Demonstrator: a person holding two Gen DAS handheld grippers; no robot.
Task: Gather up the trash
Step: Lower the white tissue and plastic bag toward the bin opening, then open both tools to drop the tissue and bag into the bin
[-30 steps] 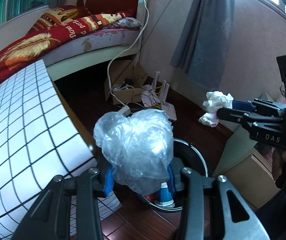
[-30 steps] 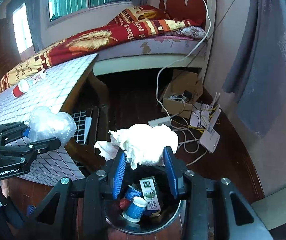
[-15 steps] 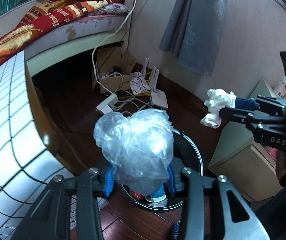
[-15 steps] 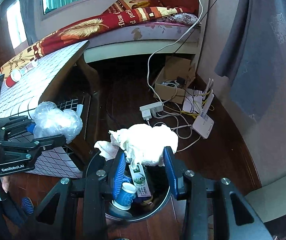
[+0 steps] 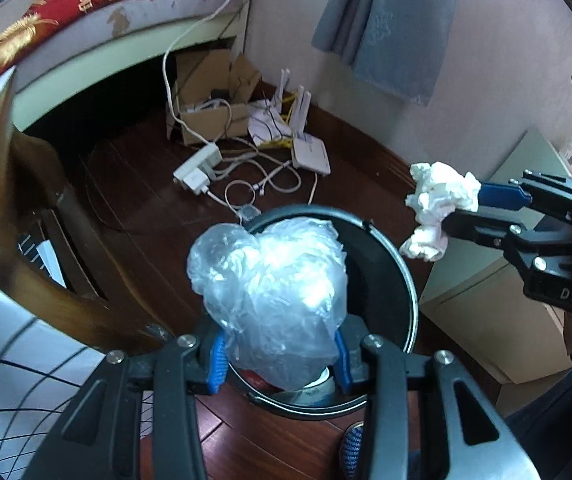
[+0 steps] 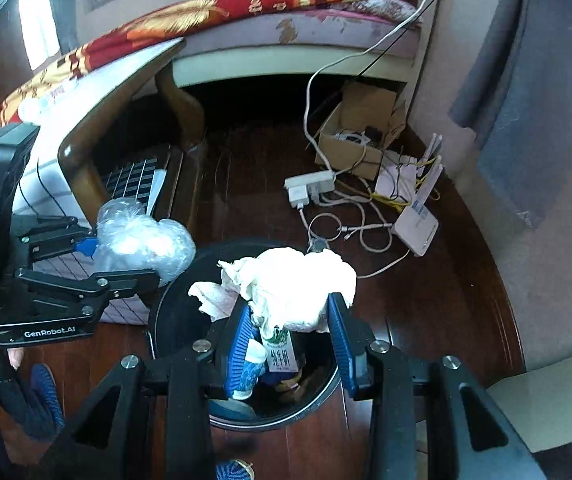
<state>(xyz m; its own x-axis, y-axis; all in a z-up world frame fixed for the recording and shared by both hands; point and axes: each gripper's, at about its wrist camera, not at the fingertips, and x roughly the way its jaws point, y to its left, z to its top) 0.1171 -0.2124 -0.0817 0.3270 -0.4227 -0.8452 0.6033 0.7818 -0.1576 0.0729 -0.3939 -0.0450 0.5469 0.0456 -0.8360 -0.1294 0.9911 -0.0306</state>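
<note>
Left hand-held gripper (image 5: 279, 354) pinches a crumpled clear plastic bag (image 5: 269, 288) directly above the black trash bin (image 5: 402, 276). Right hand-held gripper (image 6: 292, 334) pinches a wad of white tissue (image 6: 298, 284) above the same bin, over a milk carton (image 6: 281, 354) and paper cup (image 6: 249, 368) inside.

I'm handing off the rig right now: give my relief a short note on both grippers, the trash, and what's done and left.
Left gripper: shut on the crumpled clear plastic bag, above the black bin.
Right gripper: shut on the white tissue wad, also over the bin's opening.
Done: a paper cup and a milk carton already lie in the bin.
Left: release both pieces into the bin.
</note>
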